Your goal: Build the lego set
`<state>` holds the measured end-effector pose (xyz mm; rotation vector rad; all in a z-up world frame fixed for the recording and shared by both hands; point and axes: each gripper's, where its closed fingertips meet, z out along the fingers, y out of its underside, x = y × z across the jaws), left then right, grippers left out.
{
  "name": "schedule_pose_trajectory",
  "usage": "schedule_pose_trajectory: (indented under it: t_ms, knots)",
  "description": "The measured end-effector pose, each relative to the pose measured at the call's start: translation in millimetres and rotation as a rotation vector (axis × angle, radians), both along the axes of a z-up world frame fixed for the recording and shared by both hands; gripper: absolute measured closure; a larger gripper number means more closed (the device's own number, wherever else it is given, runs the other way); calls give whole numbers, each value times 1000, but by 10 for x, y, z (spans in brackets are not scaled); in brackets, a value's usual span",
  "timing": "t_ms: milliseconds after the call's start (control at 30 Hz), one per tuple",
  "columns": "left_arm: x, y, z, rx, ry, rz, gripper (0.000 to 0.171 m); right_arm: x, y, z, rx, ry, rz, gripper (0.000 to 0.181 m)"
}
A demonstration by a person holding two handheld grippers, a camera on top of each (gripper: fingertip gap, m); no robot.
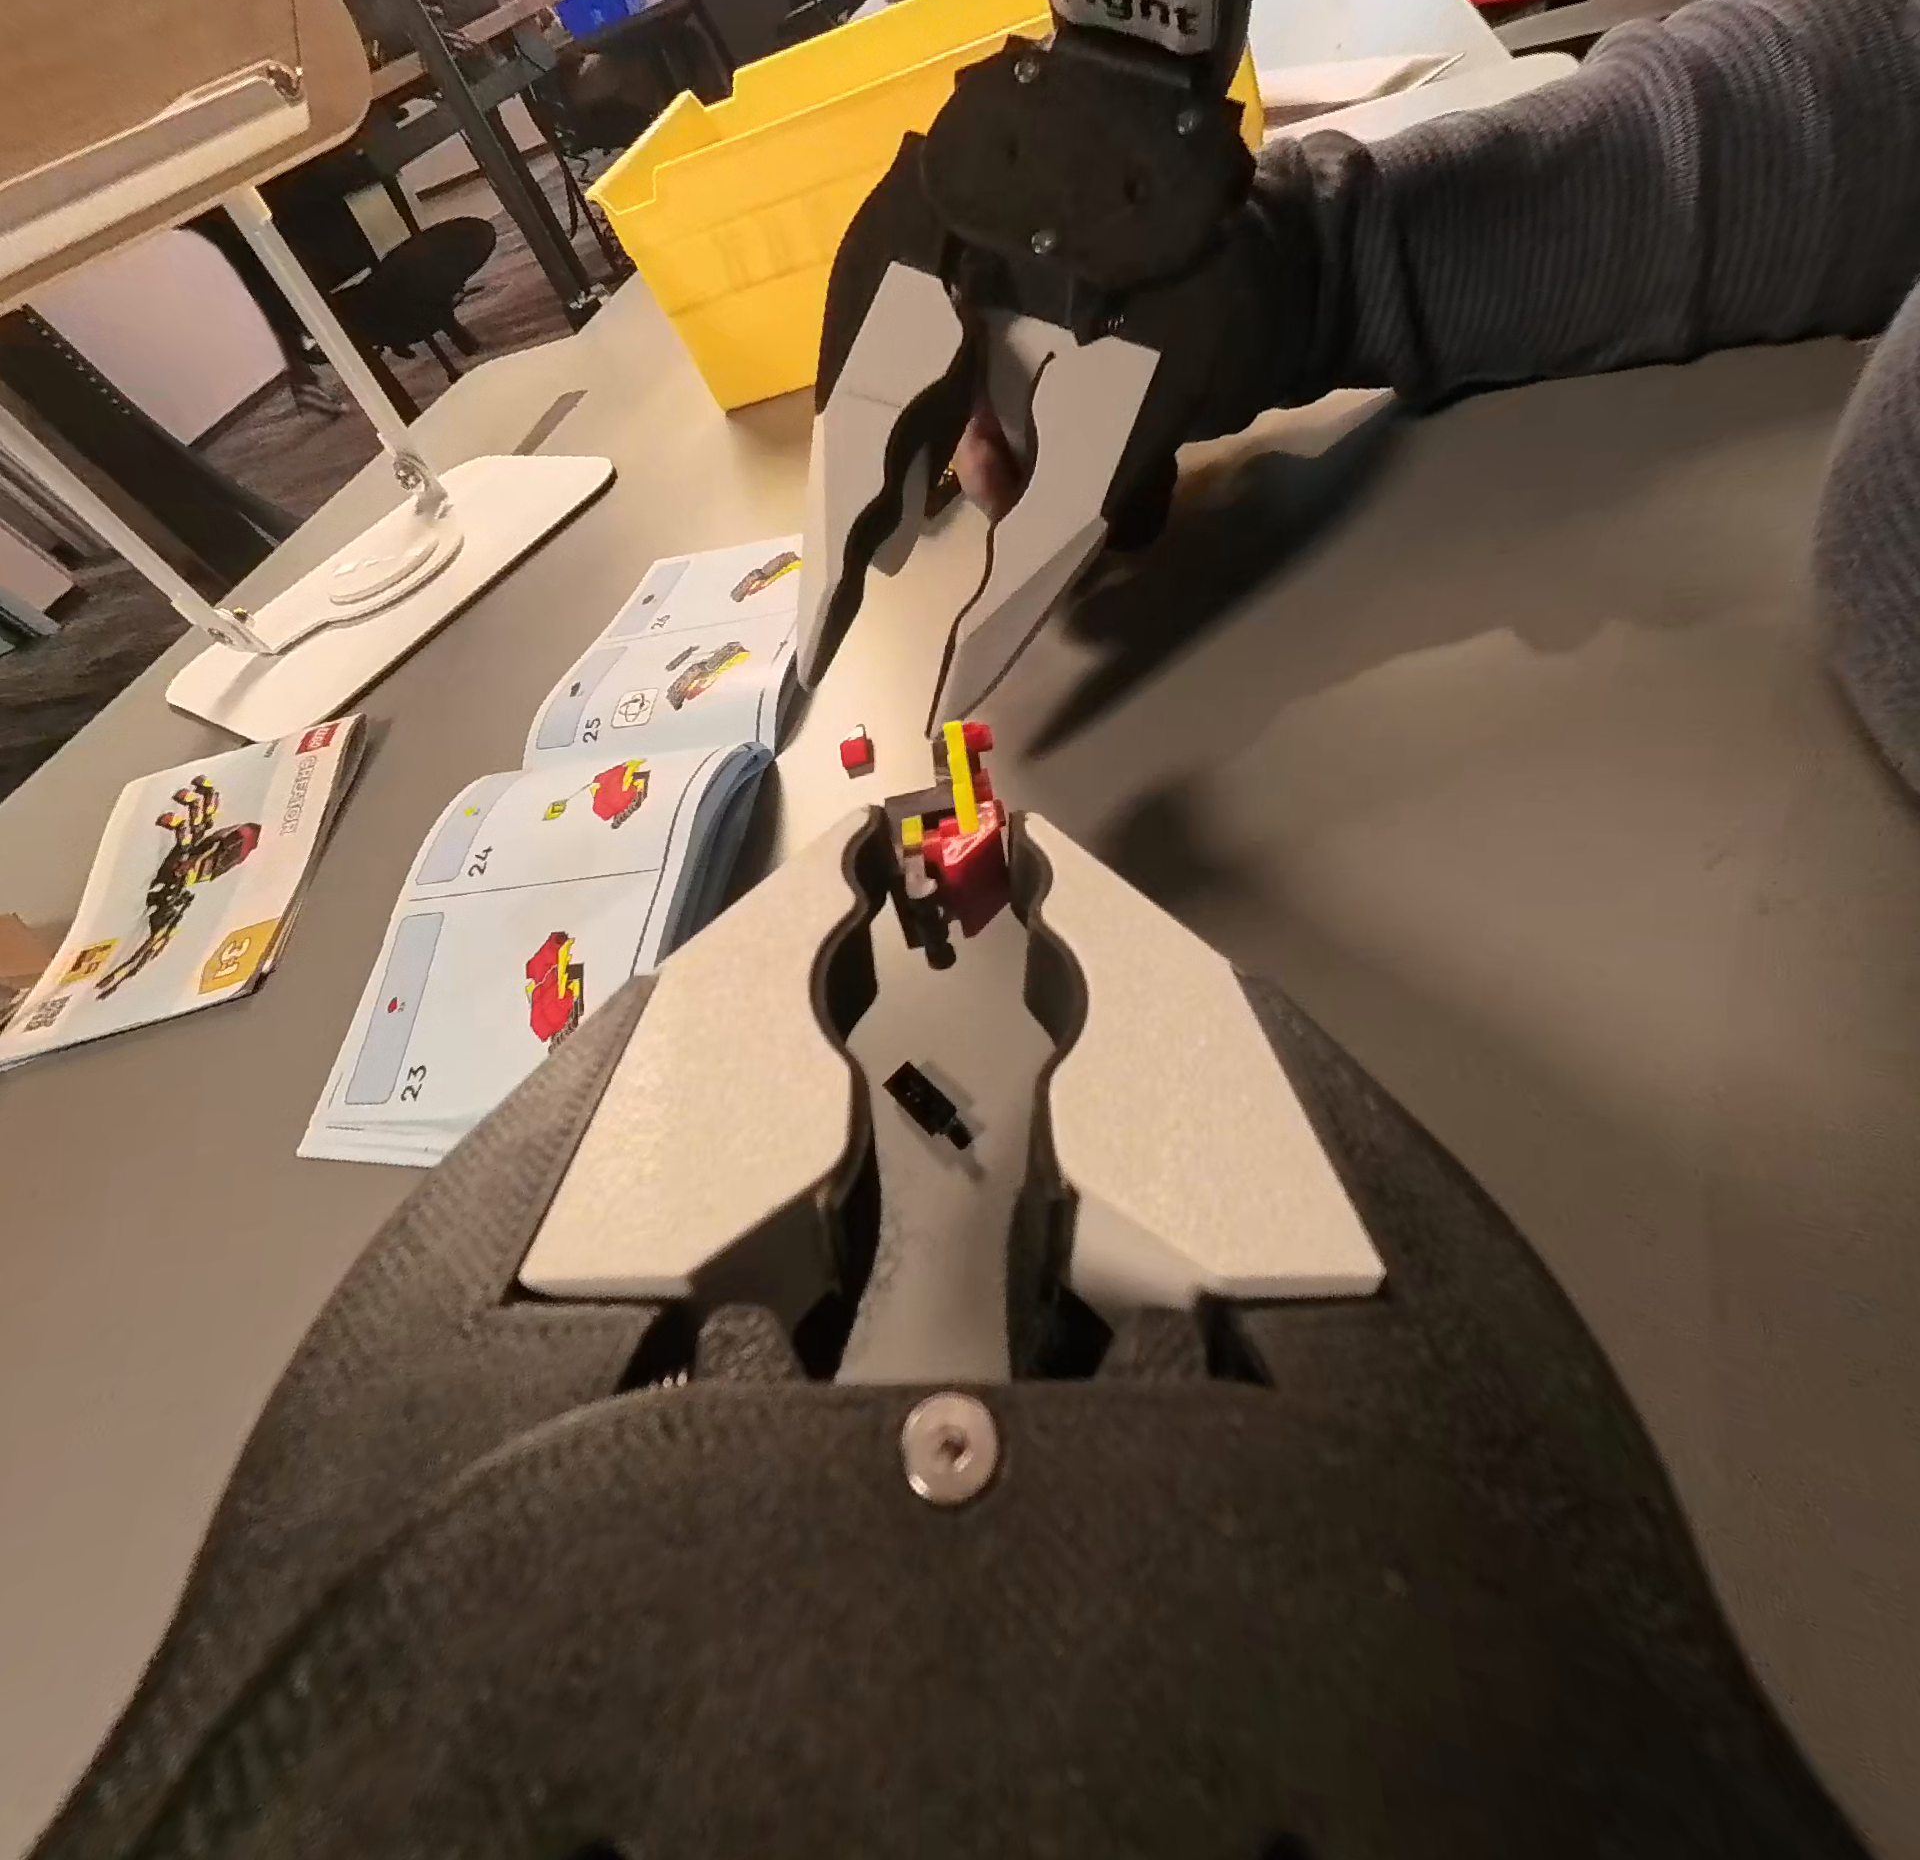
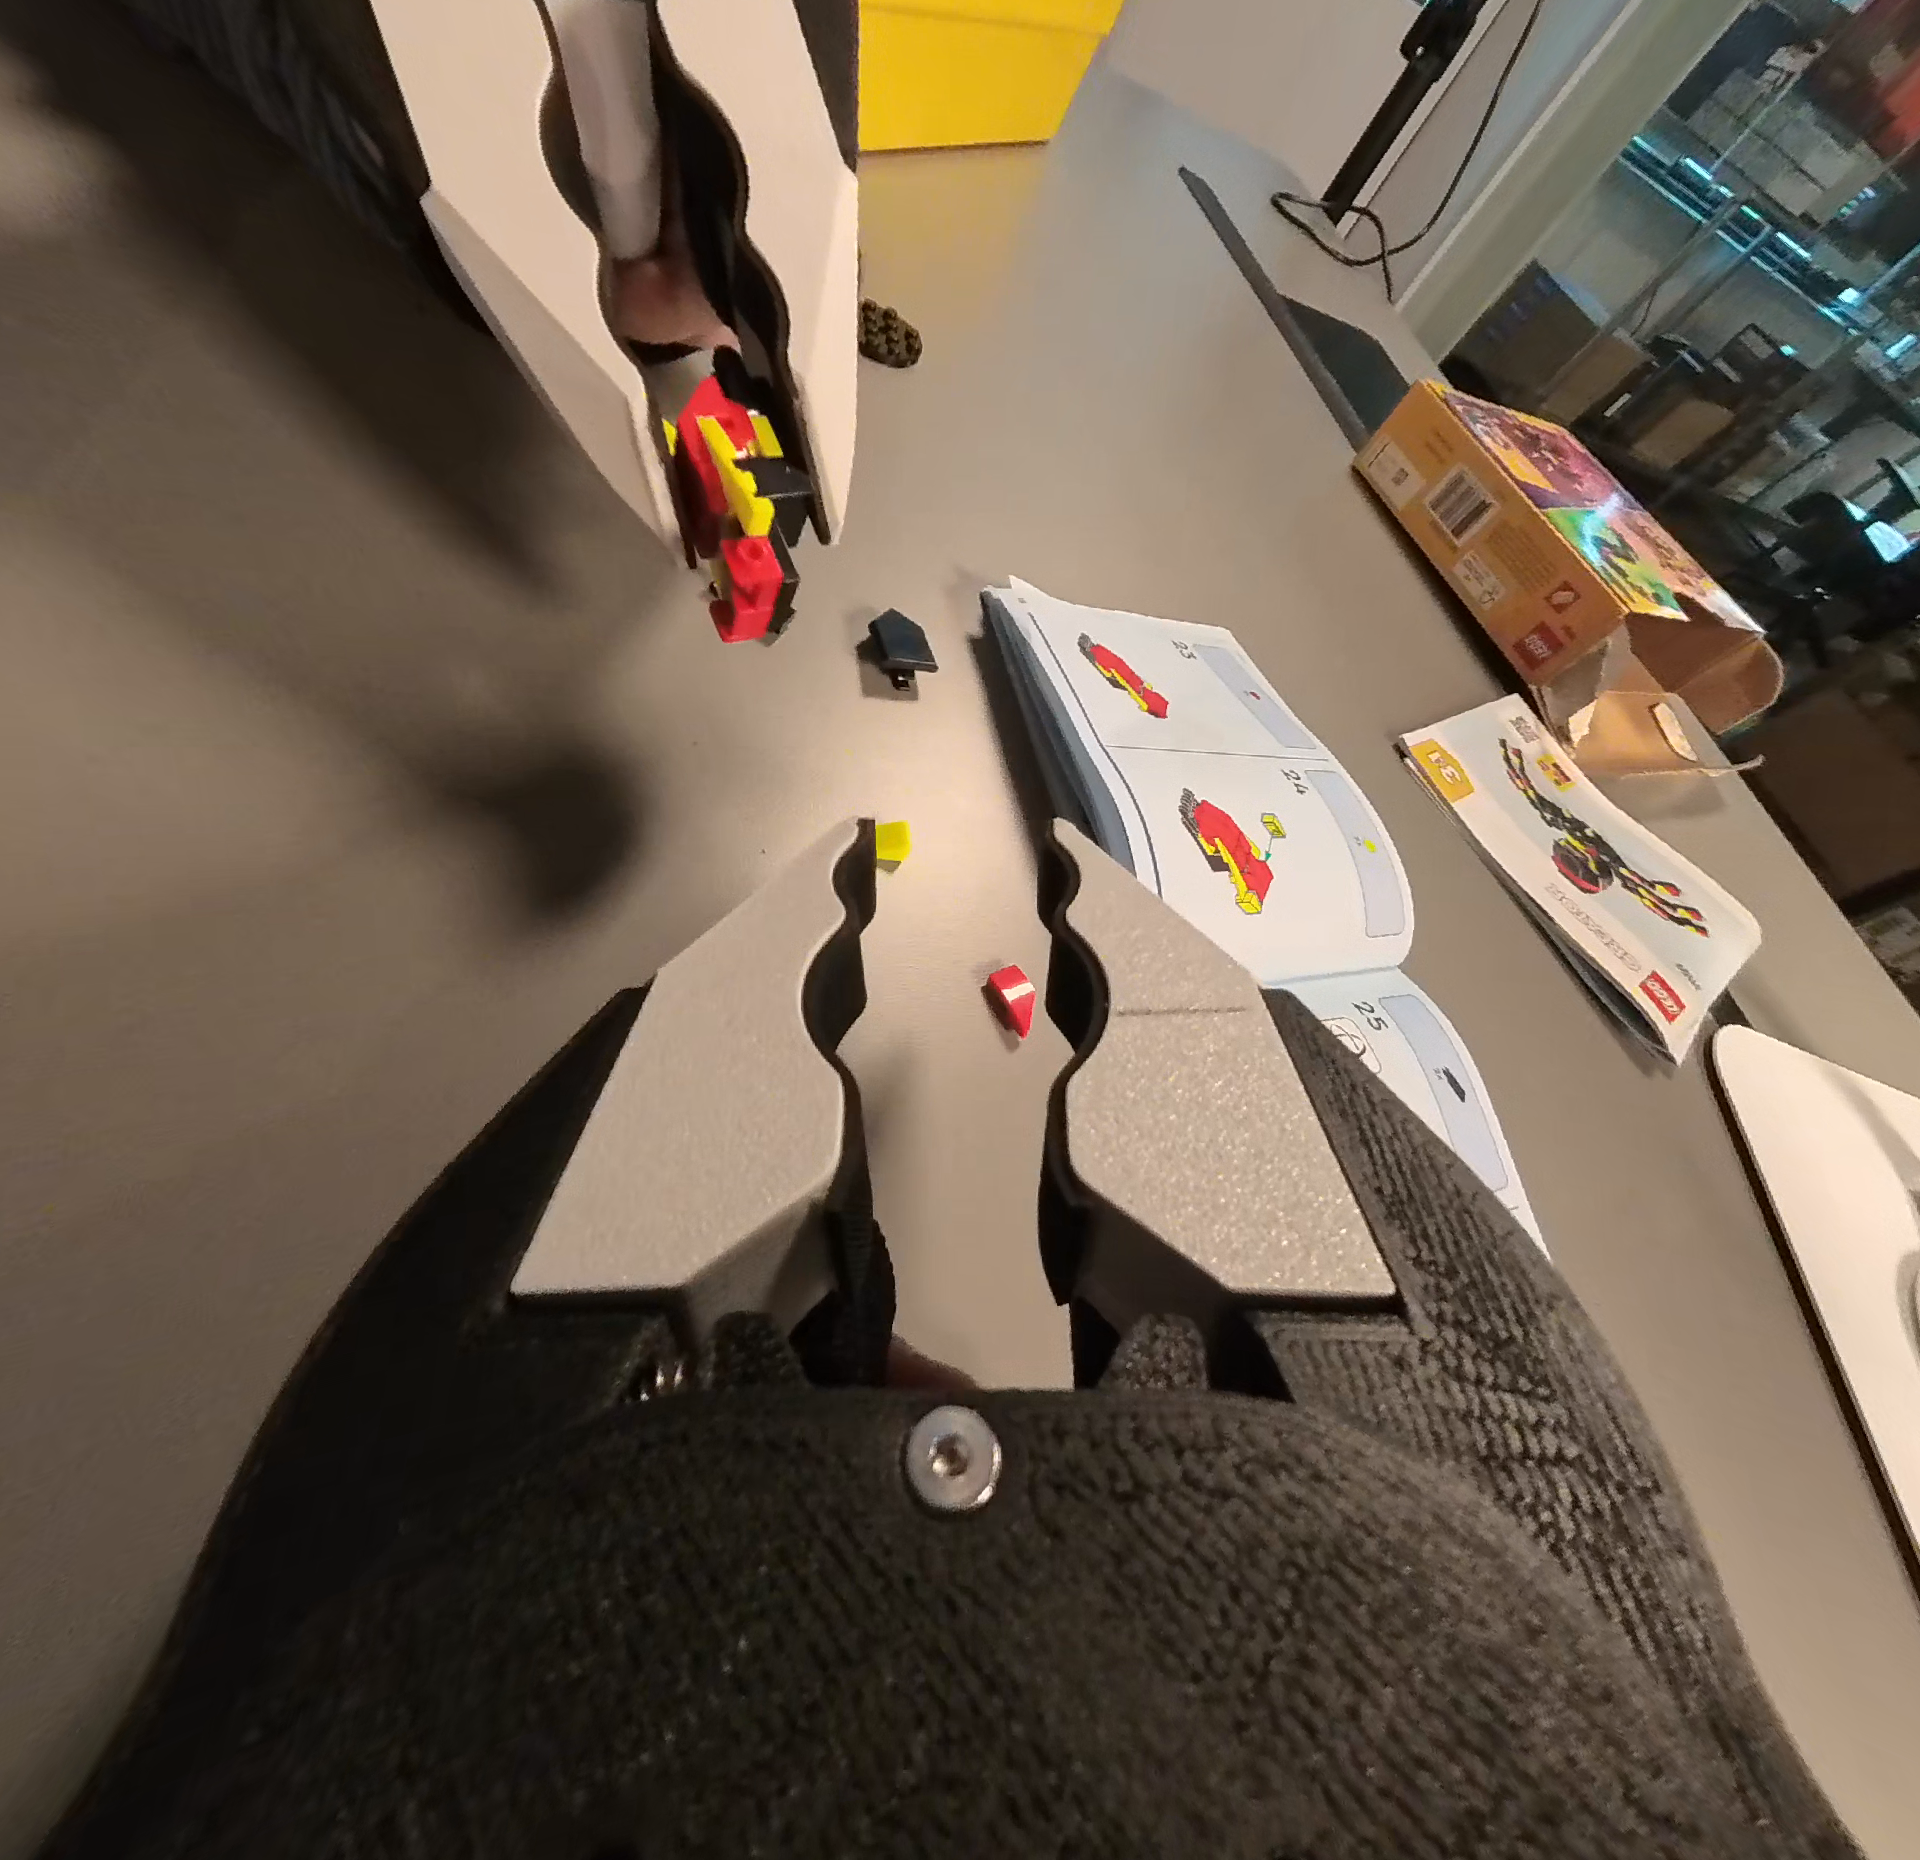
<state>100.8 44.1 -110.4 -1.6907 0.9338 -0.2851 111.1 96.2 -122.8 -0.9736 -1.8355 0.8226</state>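
Lego sub-assembly (image 1: 951, 854), red with yellow and black parts, is held off the worktop (image 1: 1455, 979) between the fingertips of the left gripper (image 1: 945, 844), whose jaws stand narrow and clamped on its sides. In the right wrist view the same model (image 2: 738, 522) projects beyond the far gripper's tips, its lower end free.

Right gripper (image 2: 956, 854) is empty, jaws moderately wide, hovering low over the worktop. A loose small red sloped piece (image 2: 1010, 998) lies between its fingers, close to the right-hand one. A small yellow piece (image 2: 891, 842) lies just beside the tip of the other finger. A dark blue-black piece (image 2: 899, 649) rests further on, between the two grippers and near the open instruction booklet (image 2: 1226, 802). A second booklet (image 2: 1579, 875), a torn cardboard set box (image 2: 1538, 543), a yellow bin (image 1: 790, 210) and a white lamp base (image 1: 416, 563) stand away from the work.

Handling assessment: the model is judged light and rigid, but its thin yellow plates and projecting black part could likely pop off under side load. Hold should stay on the solid red body, flat faces against the pads. The loose pieces are tiny, smooth and liable to skid or flip; each is best pinched across opposing flat sides, not on the slope.

Next step appears to be picking up one loose piece for fitting.
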Motion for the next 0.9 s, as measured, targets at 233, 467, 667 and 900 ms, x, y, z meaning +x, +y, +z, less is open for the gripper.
schedule_pose_trajectory:
  t_ms: [233,467,667,900]
  knots:
    - [3,0,-6,3,7,0,150,-24,52,32,1,23,-33,153]
    - [7,0,-11,1,11,-1,150,-81,-111,-64,-250,-139,-18,162]
    - [3,3,-7,-3,5,0,150,-98,-130,-195,-236,-225,-21,164]
    - [-22,0,37,-41,-64,-18,150,-100,-150,-305,-205,-293,-20,163]
